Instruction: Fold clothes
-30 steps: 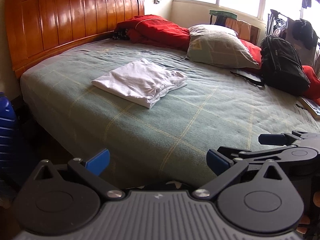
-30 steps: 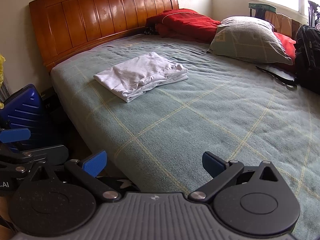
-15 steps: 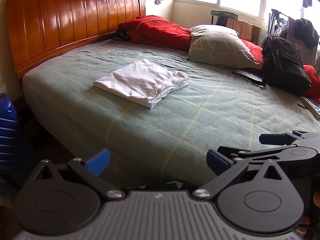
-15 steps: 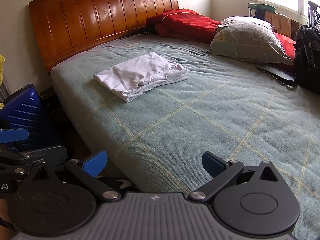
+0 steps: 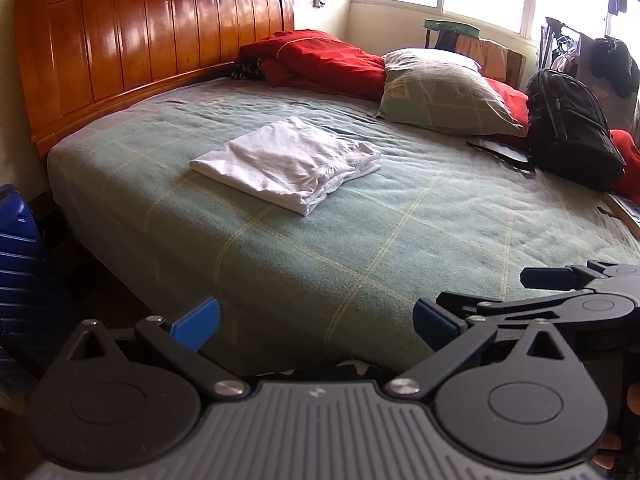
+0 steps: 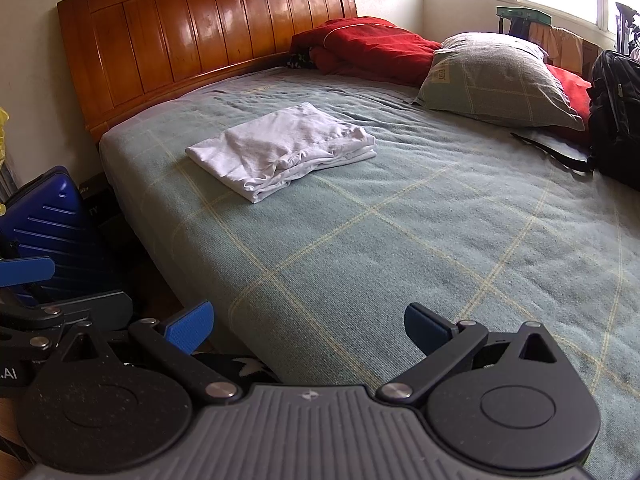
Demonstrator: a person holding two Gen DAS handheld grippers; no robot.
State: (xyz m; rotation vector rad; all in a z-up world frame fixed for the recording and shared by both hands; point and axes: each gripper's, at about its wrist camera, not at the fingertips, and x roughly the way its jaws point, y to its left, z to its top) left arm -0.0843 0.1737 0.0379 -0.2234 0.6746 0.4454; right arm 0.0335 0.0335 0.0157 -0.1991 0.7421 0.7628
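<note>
A white folded garment lies on the green checked bedspread, in the half of the bed nearer the wooden headboard and set a little in from the bed's near edge. It forms a compact rectangle with several stacked layers showing along its near side; the top surface is lightly creased. Beyond the garment, against the headboard end, lie a red blanket and a checked pillow; a black backpack stands further from the headboard, past the pillow. A blue suitcase stands on the floor beside the bed, below the headboard corner.

Left tongs and right tongs are both released, their blue pads spread wide with nothing between them, and both are held off the near edge of the bed, well apart from the garment.

Judged from this arrangement, the folding of this garment appears complete. No other unfolded clothing is visible on the bedspread, so little or nothing seems left, unless further pieces lie out of view.
</note>
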